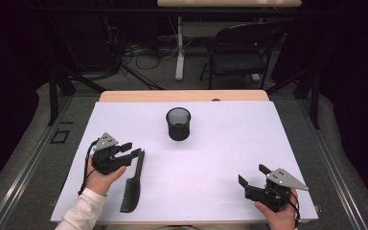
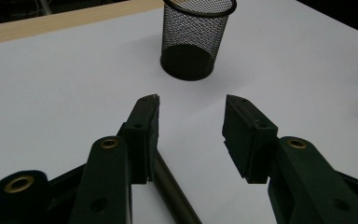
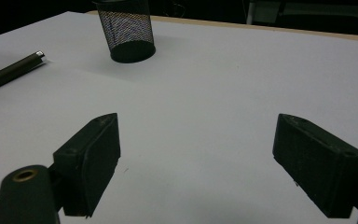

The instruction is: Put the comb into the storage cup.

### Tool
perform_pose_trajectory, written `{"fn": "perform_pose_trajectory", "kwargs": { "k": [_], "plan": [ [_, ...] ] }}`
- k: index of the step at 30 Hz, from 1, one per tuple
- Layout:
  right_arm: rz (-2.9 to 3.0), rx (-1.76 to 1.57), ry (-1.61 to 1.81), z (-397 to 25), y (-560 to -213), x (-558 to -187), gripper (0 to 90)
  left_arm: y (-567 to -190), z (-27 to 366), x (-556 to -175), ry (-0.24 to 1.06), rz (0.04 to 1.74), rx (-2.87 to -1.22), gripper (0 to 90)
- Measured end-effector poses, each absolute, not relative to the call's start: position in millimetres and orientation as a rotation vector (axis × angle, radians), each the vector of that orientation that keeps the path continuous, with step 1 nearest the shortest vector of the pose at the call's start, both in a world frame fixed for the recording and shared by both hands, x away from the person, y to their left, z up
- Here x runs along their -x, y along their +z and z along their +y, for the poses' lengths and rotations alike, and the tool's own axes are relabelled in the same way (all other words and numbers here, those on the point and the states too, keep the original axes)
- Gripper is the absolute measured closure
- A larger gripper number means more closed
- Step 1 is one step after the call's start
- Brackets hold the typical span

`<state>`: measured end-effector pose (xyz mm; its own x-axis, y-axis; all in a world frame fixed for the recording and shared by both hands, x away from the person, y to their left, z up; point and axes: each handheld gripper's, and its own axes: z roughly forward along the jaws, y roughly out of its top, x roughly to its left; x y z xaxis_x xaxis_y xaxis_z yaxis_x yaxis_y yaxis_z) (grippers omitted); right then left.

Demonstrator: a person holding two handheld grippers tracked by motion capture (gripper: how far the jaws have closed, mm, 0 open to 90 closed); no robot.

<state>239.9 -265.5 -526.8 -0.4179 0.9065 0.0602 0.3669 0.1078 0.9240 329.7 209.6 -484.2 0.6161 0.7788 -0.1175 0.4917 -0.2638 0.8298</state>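
both hand-held grippers are resting released near the front of the bench: the left hand-held gripper [image 1: 130, 151] is straddling the comb [image 1: 133, 184] handle, the right hand-held gripper [image 1: 251, 175] is idling; next, closing on the handle and carrying it to the mesh cup [image 1: 178, 123], likely

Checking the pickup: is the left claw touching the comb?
Cannot tell. In the left gripper view the comb handle runs under the open left claw, contact hidden.
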Motion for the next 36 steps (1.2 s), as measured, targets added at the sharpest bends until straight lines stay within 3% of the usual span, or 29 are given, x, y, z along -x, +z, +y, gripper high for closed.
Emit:
{"fn": "perform_pose_trajectory", "kwargs": {
  "k": [19, 36],
  "plan": [
    [1.857, -1.239, 1.302, -266.3, -527.5, -240.9, 15.3, -503.6, 197.9, -348.5, 0.414, 1.085, -2.009, 77.3],
    [1.860, -1.237, 1.303, -266.4, -528.2, -241.6, 15.6, -513.3, 190.5, -358.3, 0.430, 1.100, -2.051, 80.9]
  ]
}}
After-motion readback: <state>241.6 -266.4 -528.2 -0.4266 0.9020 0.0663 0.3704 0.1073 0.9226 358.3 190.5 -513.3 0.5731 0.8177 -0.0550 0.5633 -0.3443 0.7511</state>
